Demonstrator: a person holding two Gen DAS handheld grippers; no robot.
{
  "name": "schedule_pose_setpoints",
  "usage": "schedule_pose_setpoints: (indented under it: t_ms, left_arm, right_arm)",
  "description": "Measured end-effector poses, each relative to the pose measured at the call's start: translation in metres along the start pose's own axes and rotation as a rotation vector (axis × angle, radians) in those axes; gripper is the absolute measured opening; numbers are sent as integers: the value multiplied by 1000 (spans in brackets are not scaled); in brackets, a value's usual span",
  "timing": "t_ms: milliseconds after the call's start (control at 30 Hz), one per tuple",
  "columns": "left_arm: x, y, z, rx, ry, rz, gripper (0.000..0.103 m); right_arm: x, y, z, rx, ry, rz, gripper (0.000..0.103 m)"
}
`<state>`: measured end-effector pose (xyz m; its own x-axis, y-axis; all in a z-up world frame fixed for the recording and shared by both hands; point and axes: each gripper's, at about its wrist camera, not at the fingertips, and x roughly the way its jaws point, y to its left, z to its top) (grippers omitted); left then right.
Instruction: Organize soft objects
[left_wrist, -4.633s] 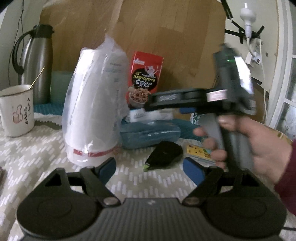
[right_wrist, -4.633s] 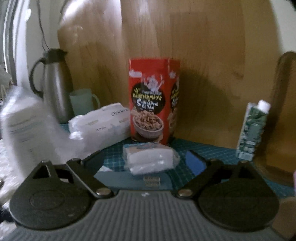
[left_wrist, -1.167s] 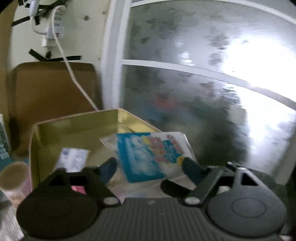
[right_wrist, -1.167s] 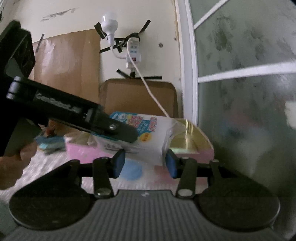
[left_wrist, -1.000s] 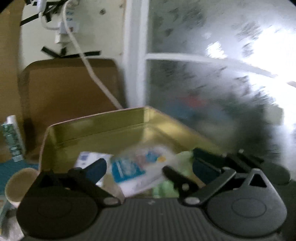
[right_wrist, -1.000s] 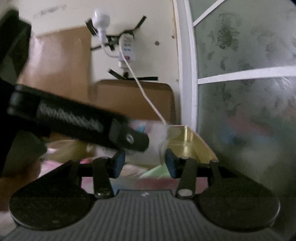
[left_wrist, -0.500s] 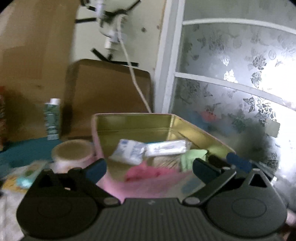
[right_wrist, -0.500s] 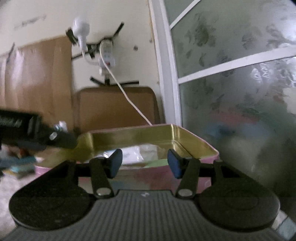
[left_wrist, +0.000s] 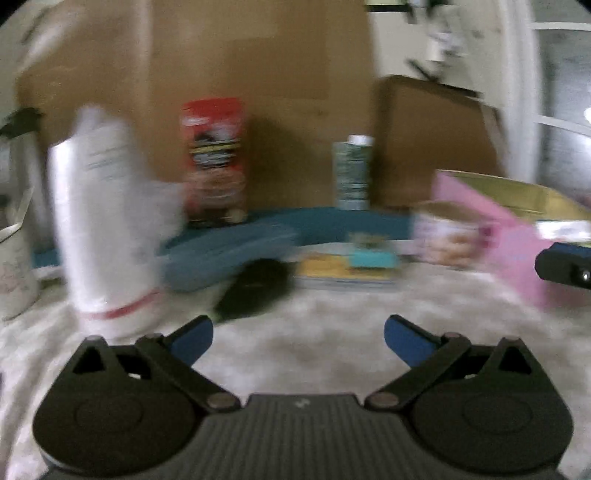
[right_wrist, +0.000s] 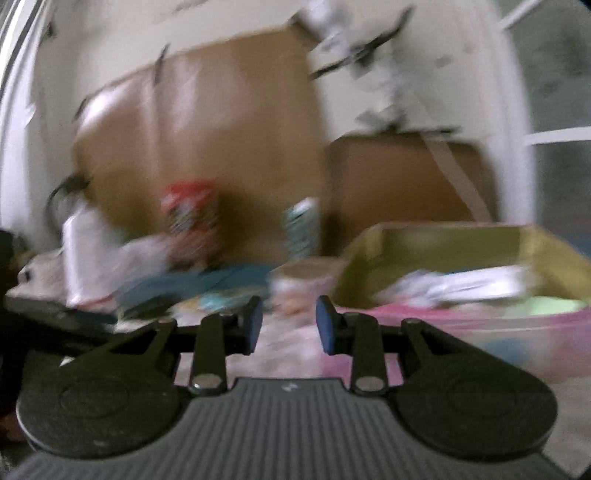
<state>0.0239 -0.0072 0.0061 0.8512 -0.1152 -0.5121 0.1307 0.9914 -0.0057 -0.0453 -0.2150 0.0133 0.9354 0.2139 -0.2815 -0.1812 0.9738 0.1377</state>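
- Brown cardboard (left_wrist: 258, 74) lines the wall behind a tabletop (left_wrist: 314, 332) spread with a pale patterned cloth; a frosted window (right_wrist: 561, 110) stands to the right.
- Both views are smeared by motion, so print and small items cannot be read.
- Along the back stand a red snack box (left_wrist: 214, 162) and a green-and-white carton (left_wrist: 352, 171); a white plastic-wrapped roll (left_wrist: 105, 229) stands upright at the left, with a mug (left_wrist: 14, 269) cut off by the frame edge beside it.
- Soft packets (right_wrist: 461, 282) lie inside the pink tin with a gold lining (right_wrist: 436, 240) at the right; which packets they are cannot be told.
- A dark pouch (left_wrist: 255, 288) and a flat blue pack (left_wrist: 229, 254) lie on the cloth mid-table, with a yellow-and-teal blur (left_wrist: 351, 264) nearby.
- Left claw (left_wrist: 297, 338) is spread wide with nothing in it, over bare cloth.
- Right claw (right_wrist: 288, 325) has just been closing; its jaws stand narrow but apart, with nothing between them.
- Its tip (left_wrist: 565, 264) pokes into the left view, in front of the tin.
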Motion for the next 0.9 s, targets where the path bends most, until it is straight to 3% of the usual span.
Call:
schedule_pose_setpoints:
  t_ms: [100, 233, 500, 600, 733, 900]
  left_arm:
    - [2, 27, 2, -139, -4, -70, 101]
    - [1, 37, 1, -193, -6, -97, 102]
    - [-2, 39, -1, -222, -48, -106, 102]
    - [-3, 40, -2, -224, -57, -108, 102]
    - [-3, 43, -2, -241, -49, -113, 102]
    - [-2, 44, -2, -248, -30, -132, 102]
  right_arm:
    - [38, 22, 10, -17, 52, 44, 37]
    - [93, 42, 25, -14, 94, 30, 63]
    - [174, 40, 24, 93, 287, -55, 63]
    - [178, 34, 18, 132, 295, -62, 62]
    - [162, 27, 17, 154, 291, -73, 47]
    - [123, 17, 8, 133, 296, -20, 45]
